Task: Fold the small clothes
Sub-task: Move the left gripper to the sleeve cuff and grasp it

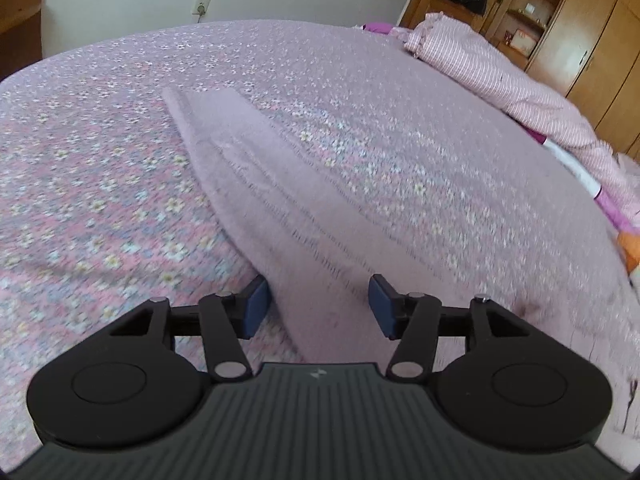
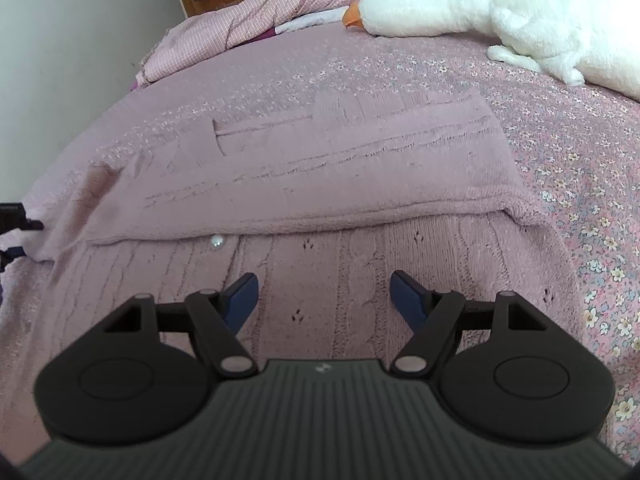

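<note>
Two matching handheld tools. Left gripper (image 1: 320,306): matte black body, ribbed grey-black centre plate with a small pale logo, round black discs either side, each with an inset circle. Black linkage arms pinned with silver round-headed rivets, triangular cut-outs in the outer links. Dark blue flat pads on the fingertips (image 1: 256,304). Right gripper (image 2: 324,300): same black frame, same ribbed plate and logo, same silver pins, same dark blue fingertips (image 2: 408,300).
</note>
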